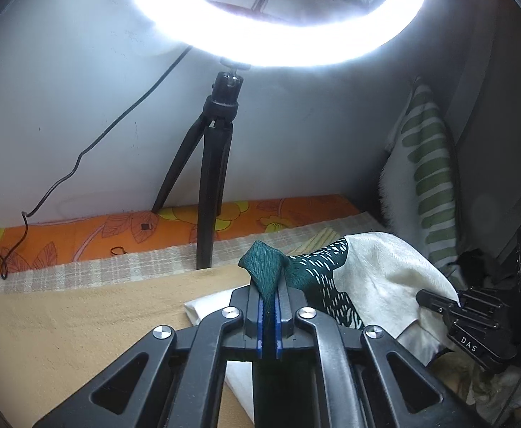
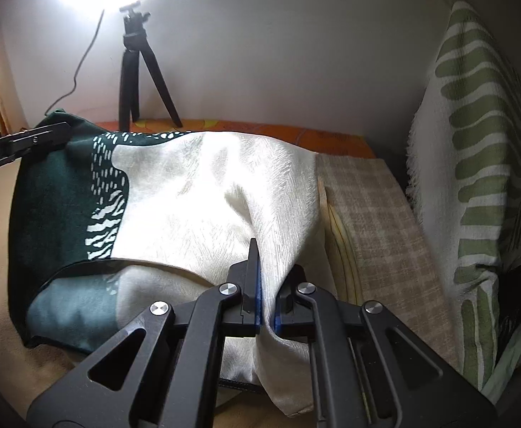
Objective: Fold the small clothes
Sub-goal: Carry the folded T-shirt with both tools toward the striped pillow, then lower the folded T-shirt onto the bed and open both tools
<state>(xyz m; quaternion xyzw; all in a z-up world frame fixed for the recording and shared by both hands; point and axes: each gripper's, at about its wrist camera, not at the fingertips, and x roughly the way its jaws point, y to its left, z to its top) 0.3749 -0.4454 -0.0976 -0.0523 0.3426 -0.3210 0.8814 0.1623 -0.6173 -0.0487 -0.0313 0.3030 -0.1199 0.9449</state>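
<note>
1. Ring light [image 1: 274, 35] on a tripod [image 1: 210, 164] stands against a white wall, behind a bed with a tan blanket [image 1: 64, 321] and a striped pillow [image 2: 474, 142] at the side.
2. Cloth [image 2: 207, 196], cream with a dark green end, hangs lifted between both tongs, its lower part draped on the blanket.
3. Left tongs [image 1: 268, 306] are clamped on a green corner; right tongs [image 2: 266, 285] are clamped on the cream edge.
4. Looks light, thin and floppy, maybe a bit slick. It'll sag in the middle, so I'd grip corners, pinch deep and keep it taut.
</note>
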